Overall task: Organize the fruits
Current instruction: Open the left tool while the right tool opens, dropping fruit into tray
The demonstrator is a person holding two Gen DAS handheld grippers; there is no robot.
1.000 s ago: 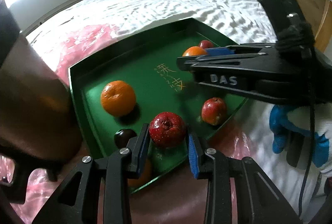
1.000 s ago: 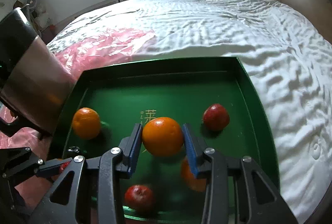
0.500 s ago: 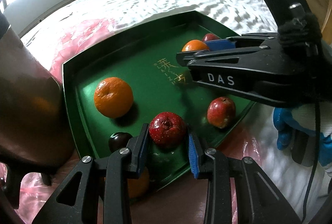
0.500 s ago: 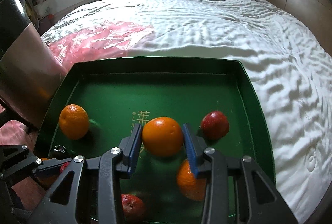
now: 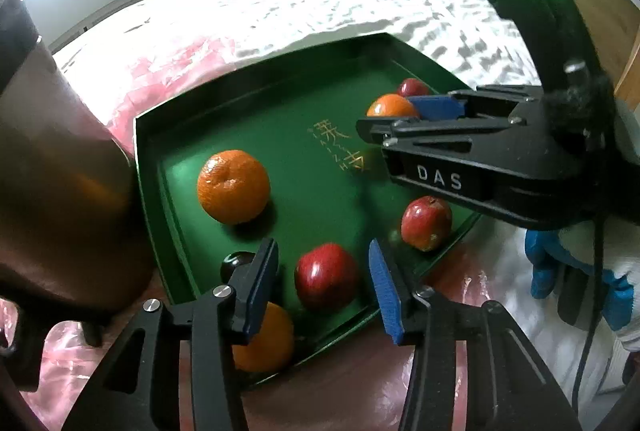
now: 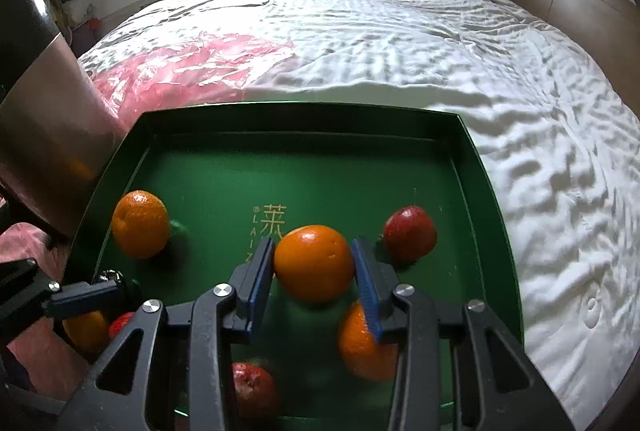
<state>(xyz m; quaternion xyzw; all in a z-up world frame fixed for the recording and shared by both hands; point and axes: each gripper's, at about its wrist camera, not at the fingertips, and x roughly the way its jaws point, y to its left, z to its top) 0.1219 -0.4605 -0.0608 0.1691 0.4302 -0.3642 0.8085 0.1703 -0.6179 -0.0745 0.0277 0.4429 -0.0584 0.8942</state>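
- Left gripper (image 5: 324,277) now spread wide; half a second ago its pads pinched the red apple (image 5: 326,276), now there is a gap on both sides, so the apple looks released, sitting on the tray floor near the 6 o'clock rim.
- Means: one apple placed; left tool is free for the next fruit.
- Right gripper (image 6: 314,269) unchanged, narrow, pads pressed on an orange (image 6: 314,263) at tray centre; shadow under it suggests it is lifted, cannot tell for sure.
- Around the left tool: dark plum (image 5: 236,263) touching its left finger at 9 o'clock, a low orange (image 5: 264,337) partly hidden under that finger at 7 o'clock, second apple (image 5: 426,223) at 2 o'clock by the rim, big orange (image 5: 234,186) at 11 o'clock.
- Around the right tool: apple (image 6: 410,234) at 2 o'clock, just beside the right pad; orange (image 6: 362,343) under it at 5 o'clock; apple (image 6: 254,391) at 7 o'clock; orange (image 6: 140,224) at 10 o'clock.
- Green tray (image 6: 304,119) on the bed: far half, 12 o'clock, is bare, best open room.
- Edges: raised rim all round; metal pot (image 6: 40,103) tight against the 9 o'clock side; near half crowded, and the two tools sit close.
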